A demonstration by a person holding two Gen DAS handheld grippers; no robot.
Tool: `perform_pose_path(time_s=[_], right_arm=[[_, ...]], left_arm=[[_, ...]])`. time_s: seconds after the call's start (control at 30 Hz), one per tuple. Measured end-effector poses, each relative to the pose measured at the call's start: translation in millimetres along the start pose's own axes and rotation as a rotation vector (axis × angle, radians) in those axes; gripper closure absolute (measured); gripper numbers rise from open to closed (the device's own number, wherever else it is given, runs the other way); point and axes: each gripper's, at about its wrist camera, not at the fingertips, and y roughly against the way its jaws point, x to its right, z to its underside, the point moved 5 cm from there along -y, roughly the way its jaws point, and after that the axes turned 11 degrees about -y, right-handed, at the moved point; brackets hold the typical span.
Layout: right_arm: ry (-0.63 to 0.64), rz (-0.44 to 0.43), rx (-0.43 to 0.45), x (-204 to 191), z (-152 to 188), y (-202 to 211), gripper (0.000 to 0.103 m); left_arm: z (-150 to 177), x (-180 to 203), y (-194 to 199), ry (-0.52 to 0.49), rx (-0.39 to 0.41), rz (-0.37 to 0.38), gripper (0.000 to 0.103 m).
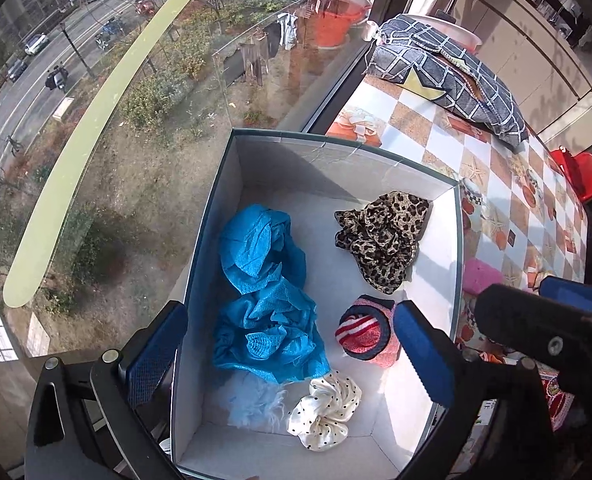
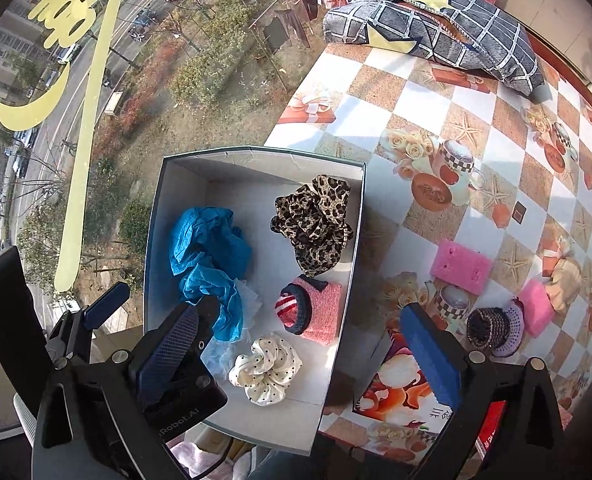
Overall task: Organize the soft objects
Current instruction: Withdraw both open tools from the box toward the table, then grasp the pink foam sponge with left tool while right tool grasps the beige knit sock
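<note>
While fingers point(image 1: 422, 354) gape, five soft things inside box point(image 1: 428, 280)

box point(image 2: 352, 248): set at table's point(image 2: 416, 92) left edge, by window | in box: crumpled cloth point(image 2: 204, 248) left, scarf point(image 2: 316, 224) far right, sock point(image 2: 316, 312) and scrunchie point(image 2: 266, 368) nearer | sponges point(image 2: 462, 266) laid right of box | cushion point(image 2: 448, 36) placed far

Daylight through a big window point(image 1: 136, 128) with pale yellow stickers point(image 2: 84, 128) on the glass. Beyond it, far below: a road with cars, bare trees, laundry on lines. Beside the glass, a table point(image 2: 436, 92) under a checked cloth (teapots, starfish, roses printed on it).
</note>
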Motion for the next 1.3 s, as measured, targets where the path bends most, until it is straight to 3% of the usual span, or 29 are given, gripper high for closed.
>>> perform_pose_path(time_s=[0.27, 0.47, 0.67, 0.9, 1.1, 1.3], right_arm=[[-0.057, -0.051, 0.012, 21, -1, 15, 0.001], [-0.142, -0.115, -0.006, 59, 3, 31, 0.001], [-0.283, -0.119, -0.01, 140, 8, 62, 0.001], [-0.521, -0.082, 0.011, 262, 23, 91, 0.001], [-0.65, -0.063, 0.001, 332, 35, 87, 0.001], [-0.687, -0.043, -0.028, 369, 33, 52, 0.001]], left_arm=[[1, 13, 3, -0.021, -0.024, 0.017, 0.0], [-4, 47, 13, -0.106, -0.039, 0.059, 0.0], [-23, 128, 26, -0.277, -0.027, 0.131, 0.0], [-33, 215, 2, -0.413, -0.098, 0.154, 0.0], [-31, 247, -41, -0.42, -0.216, 0.146, 0.0], [-35, 257, -85, -0.375, -0.298, 0.12, 0.0]])
